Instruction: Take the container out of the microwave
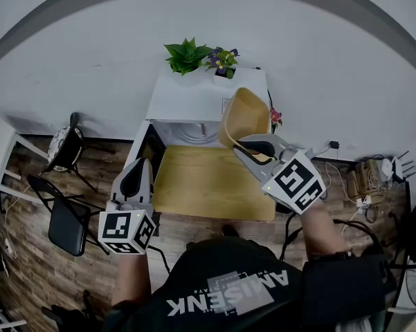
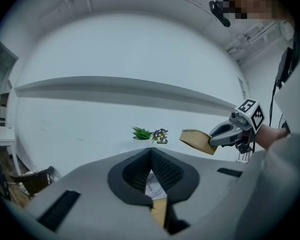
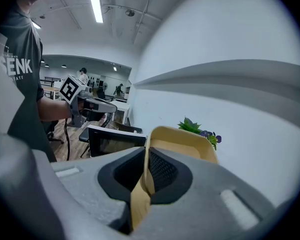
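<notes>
While the head view shows our right gripper [image 1: 252,147] raised before the microwave [image 1: 194,99], its own view shows it clamped on the rim of the one tan container [image 3: 182,144] — outside, tilted. Two plants sit on top: green plant [image 1: 187,55], flowering plant [image 1: 223,61]. Our left gripper [image 1: 135,175] — pinched together, empty — points level, near left.

We take this for a lab or open workshop with a mock kitchen corner, not a home. A white microwave [image 1: 206,99] topped with a potted plant [image 1: 187,55] and small flowers [image 1: 222,61] stands against a bare white wall [image 1: 311,54]. Black chairs [image 1: 68,223] and loose cables [image 1: 363,185] sit on the wood-look floor [image 1: 28,268]. Beyond it we see strip lights [image 3: 95,3], exposed ceiling pipes [image 3: 135,14] and people [image 3: 83,74] far back in a large hall.
</notes>
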{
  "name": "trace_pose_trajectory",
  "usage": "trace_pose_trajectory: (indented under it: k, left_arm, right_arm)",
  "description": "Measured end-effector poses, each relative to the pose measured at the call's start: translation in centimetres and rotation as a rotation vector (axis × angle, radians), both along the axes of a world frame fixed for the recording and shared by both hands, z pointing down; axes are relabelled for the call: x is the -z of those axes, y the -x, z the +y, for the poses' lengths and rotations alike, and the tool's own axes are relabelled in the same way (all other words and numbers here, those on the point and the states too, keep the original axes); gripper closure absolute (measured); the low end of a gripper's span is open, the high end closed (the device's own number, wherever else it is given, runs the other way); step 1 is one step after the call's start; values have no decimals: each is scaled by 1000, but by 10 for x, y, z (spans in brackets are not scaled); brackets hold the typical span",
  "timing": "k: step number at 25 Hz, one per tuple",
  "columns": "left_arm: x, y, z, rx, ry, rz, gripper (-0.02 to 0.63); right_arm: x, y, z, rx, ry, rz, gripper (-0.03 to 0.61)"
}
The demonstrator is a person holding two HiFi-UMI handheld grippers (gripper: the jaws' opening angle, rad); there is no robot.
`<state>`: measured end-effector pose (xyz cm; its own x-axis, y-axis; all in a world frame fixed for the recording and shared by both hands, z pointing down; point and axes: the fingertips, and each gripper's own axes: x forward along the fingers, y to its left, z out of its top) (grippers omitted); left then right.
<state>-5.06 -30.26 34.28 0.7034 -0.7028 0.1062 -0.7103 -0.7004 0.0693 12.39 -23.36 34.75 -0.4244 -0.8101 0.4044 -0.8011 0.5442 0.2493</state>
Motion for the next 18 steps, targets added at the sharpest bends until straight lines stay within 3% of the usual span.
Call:
trace_pose_trajectory:
  k: [4, 11, 18]
  left_arm:
    - [-1, -3, 1, 24, -61, -89, 612]
    - [5, 3, 3, 51, -74, -84, 612]
    - [-5, 1, 1, 90, -75, -132, 612]
  right_arm:
    - [2, -5, 0, 9, 2, -6, 552]
    - [2, -12, -1, 12, -4, -3, 552]
    - [2, -11, -6, 21, -8, -19, 552]
